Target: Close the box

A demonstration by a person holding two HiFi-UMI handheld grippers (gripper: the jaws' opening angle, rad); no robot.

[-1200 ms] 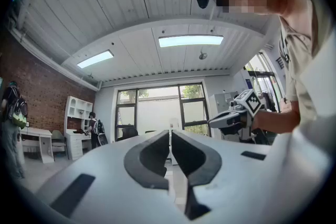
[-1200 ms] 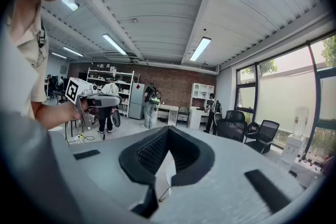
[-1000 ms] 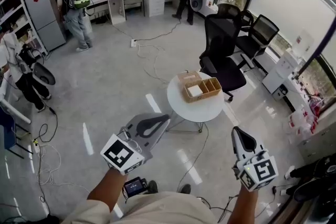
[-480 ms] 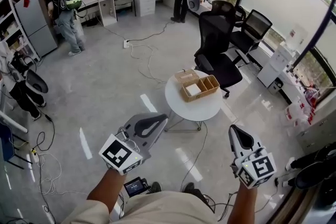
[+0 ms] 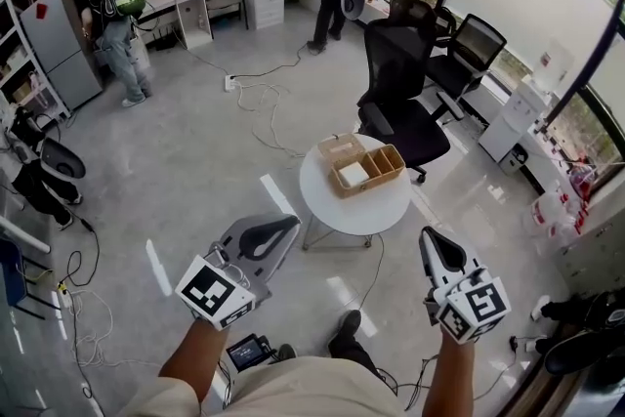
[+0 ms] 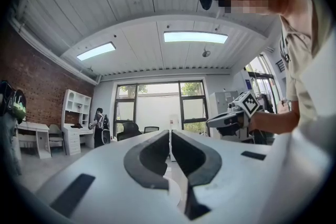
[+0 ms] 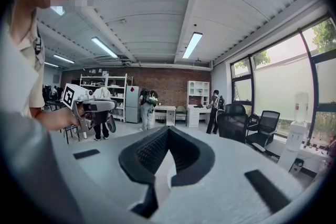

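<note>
box (image 5: 358, 165) open, well ahead of both grippers

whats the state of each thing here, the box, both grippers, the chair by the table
box: open, lid laid back, standing on the round table
left gripper: shut, empty, well short of the box
right gripper: shut, empty, well short of the box
black chair: unoccupied, just behind the table
</note>
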